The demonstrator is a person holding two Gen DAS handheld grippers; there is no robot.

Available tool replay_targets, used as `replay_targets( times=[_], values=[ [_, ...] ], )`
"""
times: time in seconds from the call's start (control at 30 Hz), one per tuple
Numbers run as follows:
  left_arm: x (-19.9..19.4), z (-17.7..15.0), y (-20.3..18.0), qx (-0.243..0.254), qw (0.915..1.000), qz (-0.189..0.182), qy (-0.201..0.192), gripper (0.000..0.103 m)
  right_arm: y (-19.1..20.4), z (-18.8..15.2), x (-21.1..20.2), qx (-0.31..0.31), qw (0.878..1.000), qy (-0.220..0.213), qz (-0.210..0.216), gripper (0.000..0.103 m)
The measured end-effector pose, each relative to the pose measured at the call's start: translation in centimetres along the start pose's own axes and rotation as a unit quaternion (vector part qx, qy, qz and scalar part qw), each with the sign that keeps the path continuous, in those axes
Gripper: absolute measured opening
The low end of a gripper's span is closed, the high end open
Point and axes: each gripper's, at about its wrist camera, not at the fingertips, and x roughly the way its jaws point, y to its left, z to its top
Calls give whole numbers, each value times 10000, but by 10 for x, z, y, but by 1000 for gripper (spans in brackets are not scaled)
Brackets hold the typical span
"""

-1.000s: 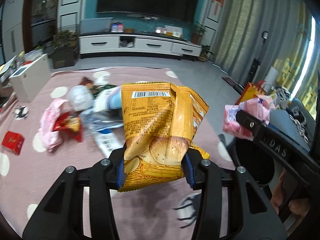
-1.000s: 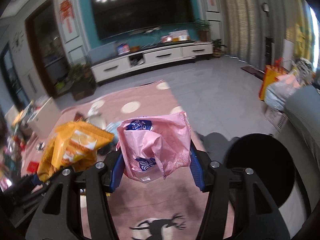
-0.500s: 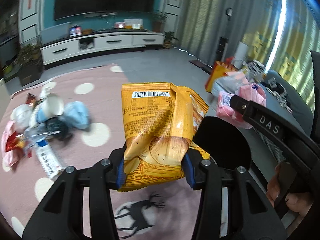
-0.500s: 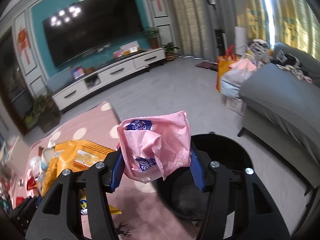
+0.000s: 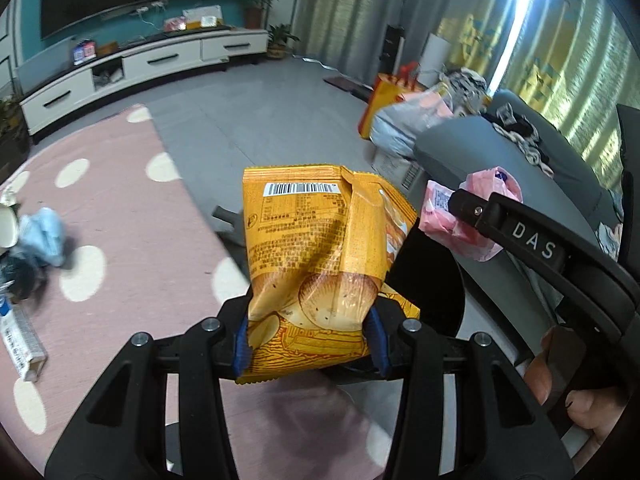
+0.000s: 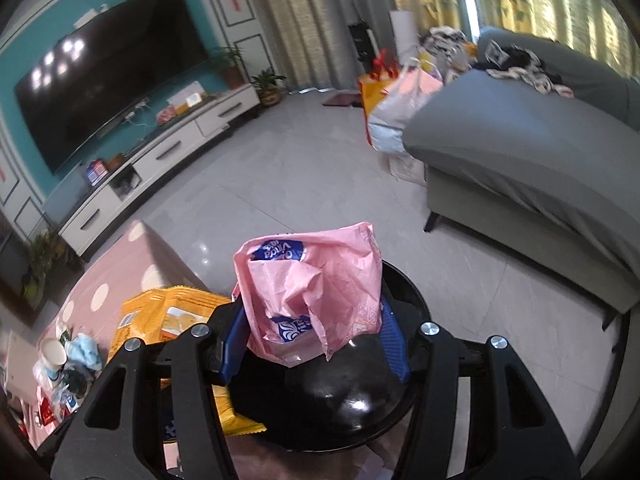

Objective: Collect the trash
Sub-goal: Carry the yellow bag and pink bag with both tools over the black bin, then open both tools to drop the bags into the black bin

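Note:
My left gripper (image 5: 308,336) is shut on an orange snack bag (image 5: 316,256) and holds it upright beside the black round trash bin (image 5: 432,280). My right gripper (image 6: 314,344) is shut on a crumpled pink tissue wrapper (image 6: 316,292) and holds it directly over the open bin (image 6: 348,392). The right gripper (image 5: 464,204) with the pink wrapper (image 5: 472,236) also shows at the right of the left wrist view. The orange bag (image 6: 172,316) shows at the left of the right wrist view.
More trash lies on the pink dotted rug (image 5: 120,208): a light blue crumpled piece (image 5: 42,236), a white box (image 5: 20,340) and a paper cup (image 6: 54,354). A grey sofa (image 6: 520,160) stands to the right, with bags (image 6: 396,108) beside it. A TV cabinet (image 6: 168,152) lines the far wall.
Both grippers have swung right, away from the trash pile on the rug, carrying their items. The pink wrapper now hangs over the bin, and the orange bag is next to it.

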Motion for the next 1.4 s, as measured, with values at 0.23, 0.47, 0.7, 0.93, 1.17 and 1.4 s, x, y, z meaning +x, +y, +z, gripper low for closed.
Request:
replay_targets(
  times=[0.23, 0.47, 0.7, 0.93, 1.17, 1.4],
  values=[
    [32, 0, -17, 89, 9992, -167, 340, 47, -19, 0, 20, 256, 9992, 276, -139, 57],
    [51, -2, -25, 135, 9977, -266, 613, 47, -36, -1, 35, 441, 9972, 506, -319, 57],
    [60, -5, -28, 184, 9965, -312, 749, 48, -37, -1, 40, 462, 9963, 614, -373, 57],
    [63, -7, -35, 220, 9959, -361, 801, 58, -39, 1, 43, 429, 9958, 694, -410, 58],
    [47, -7, -28, 167, 9967, -450, 650, 80, -37, 2, 39, 366, 9965, 659, -375, 69],
    [13, -3, -8, -97, 9984, -466, 313, 92, -23, 4, 24, 213, 9980, 434, -395, 85]
  ],
)
